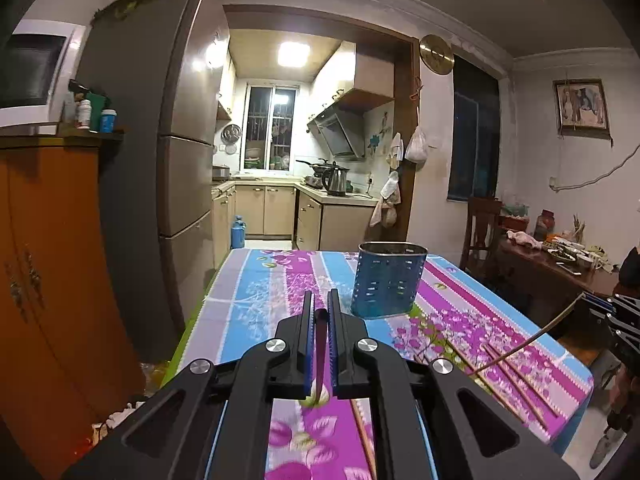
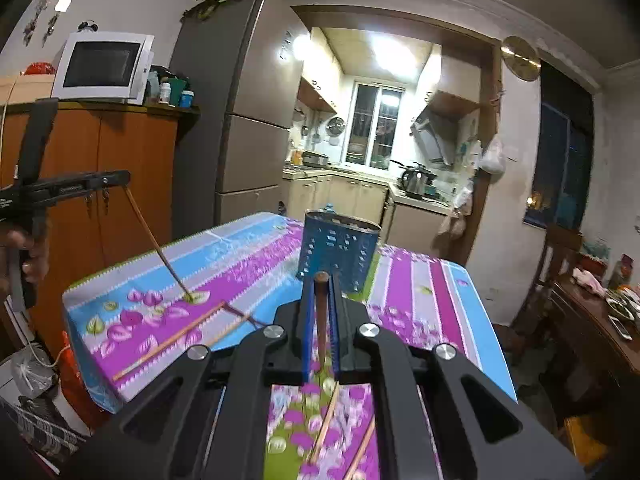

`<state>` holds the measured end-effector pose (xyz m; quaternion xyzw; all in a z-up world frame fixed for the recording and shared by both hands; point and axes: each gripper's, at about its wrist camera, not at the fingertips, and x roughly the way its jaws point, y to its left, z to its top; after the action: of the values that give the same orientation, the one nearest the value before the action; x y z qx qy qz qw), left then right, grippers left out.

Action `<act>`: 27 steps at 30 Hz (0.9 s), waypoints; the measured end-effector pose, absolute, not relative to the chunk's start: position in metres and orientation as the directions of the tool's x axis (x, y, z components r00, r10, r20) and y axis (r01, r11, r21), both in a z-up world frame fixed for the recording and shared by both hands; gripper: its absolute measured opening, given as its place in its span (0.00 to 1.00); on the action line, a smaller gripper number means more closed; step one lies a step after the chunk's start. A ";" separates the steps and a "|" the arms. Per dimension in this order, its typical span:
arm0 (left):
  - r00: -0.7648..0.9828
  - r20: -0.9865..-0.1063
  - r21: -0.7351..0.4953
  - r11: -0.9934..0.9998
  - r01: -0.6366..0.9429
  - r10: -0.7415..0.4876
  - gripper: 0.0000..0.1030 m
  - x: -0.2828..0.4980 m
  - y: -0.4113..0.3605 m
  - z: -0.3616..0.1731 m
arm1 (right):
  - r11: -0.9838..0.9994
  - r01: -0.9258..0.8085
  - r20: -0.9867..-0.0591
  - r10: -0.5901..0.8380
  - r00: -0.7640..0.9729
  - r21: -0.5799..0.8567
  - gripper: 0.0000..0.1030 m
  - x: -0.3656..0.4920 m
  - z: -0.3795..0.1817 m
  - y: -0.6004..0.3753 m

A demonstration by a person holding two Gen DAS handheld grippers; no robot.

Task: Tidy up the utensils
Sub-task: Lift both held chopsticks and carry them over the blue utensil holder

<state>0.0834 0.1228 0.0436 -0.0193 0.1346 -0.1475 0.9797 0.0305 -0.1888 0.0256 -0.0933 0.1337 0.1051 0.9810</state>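
A blue perforated utensil holder (image 1: 386, 280) (image 2: 340, 256) stands upright on the flower-patterned tablecloth (image 1: 256, 304) (image 2: 248, 256). My left gripper (image 1: 321, 296) is shut on a dark chopstick (image 1: 321, 344), held above the table, short of the holder. In the right wrist view the same left gripper (image 2: 126, 180) shows at the left, its chopstick (image 2: 156, 244) hanging down toward the cloth. My right gripper (image 2: 321, 280) is shut on another brown chopstick (image 2: 321, 316), raised in front of the holder. Several loose chopsticks (image 2: 172, 340) (image 1: 516, 376) lie on the cloth.
A grey fridge (image 1: 176, 128) and an orange cabinet (image 1: 52, 248) with a microwave (image 2: 104, 66) stand left of the table. A wooden chair (image 1: 480, 232) and a dining table (image 1: 552, 268) with dishes stand at the right. A kitchen doorway lies beyond.
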 end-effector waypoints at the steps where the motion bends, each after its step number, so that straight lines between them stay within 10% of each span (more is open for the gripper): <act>1: 0.914 -0.263 -0.087 0.951 0.296 -0.308 0.07 0.090 0.122 0.048 | 0.959 -0.243 -0.285 0.195 0.938 -0.144 0.05 0.035 0.030 -0.190; 14: 0.895 -0.271 -0.079 0.935 0.346 -0.354 0.07 0.138 0.098 0.079 | 0.938 -0.345 -0.354 0.319 0.879 -0.011 0.05 0.111 0.069 -0.207; 27: 0.881 -0.112 -0.006 0.887 0.462 -0.460 0.07 0.235 0.008 0.190 | 0.952 -0.297 -0.213 0.276 0.937 -0.070 0.05 0.207 0.187 -0.217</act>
<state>0.2345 0.0077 0.1904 0.0104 0.0550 -0.2375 0.9698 0.2074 -0.2169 0.1873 -0.0504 0.1011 0.1457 0.9829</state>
